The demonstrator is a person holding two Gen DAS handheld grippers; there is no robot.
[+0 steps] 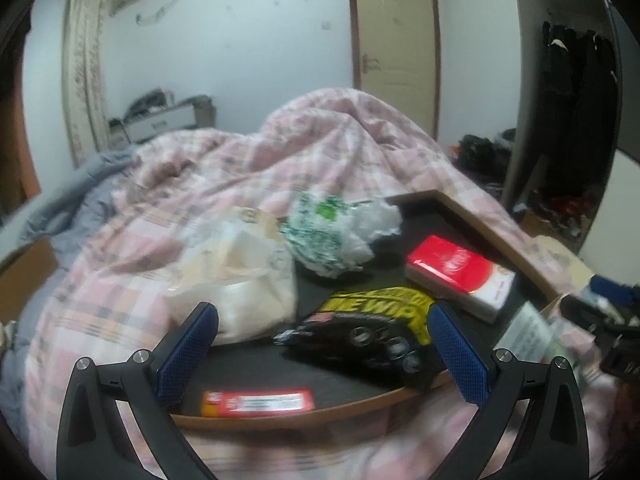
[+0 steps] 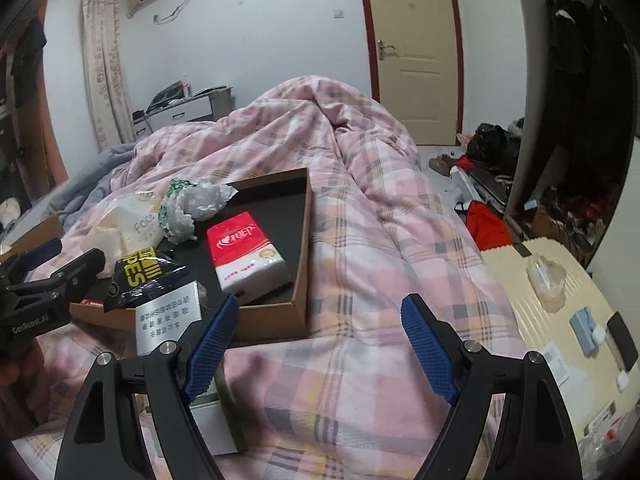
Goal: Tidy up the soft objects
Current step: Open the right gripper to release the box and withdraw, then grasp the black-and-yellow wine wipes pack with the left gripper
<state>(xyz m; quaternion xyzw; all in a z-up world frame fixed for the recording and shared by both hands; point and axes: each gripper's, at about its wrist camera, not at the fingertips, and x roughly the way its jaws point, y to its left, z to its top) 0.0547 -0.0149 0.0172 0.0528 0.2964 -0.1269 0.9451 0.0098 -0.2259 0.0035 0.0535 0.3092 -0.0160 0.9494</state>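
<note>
Left wrist view: looks forward and down along the left gripper, close above the shallow brown cardboard tray with black floor on the pink checked quilt.
Right wrist view: looks forward and down from the tray's right side, a little farther back; the right gripper hangs over bare quilt.
Shared part: tray, red-and-white tissue pack, black-and-yellow wipes pouch, cream door.

The left wrist view is motion-blurred throughout. The black-and-yellow wipes pouch shows only partial lettering. A flat red-labelled packet lies partly behind the brown cardboard tray's rim; its print is illegible. The cream ribbed suitcase is cut off at the right wrist view's edge.
</note>
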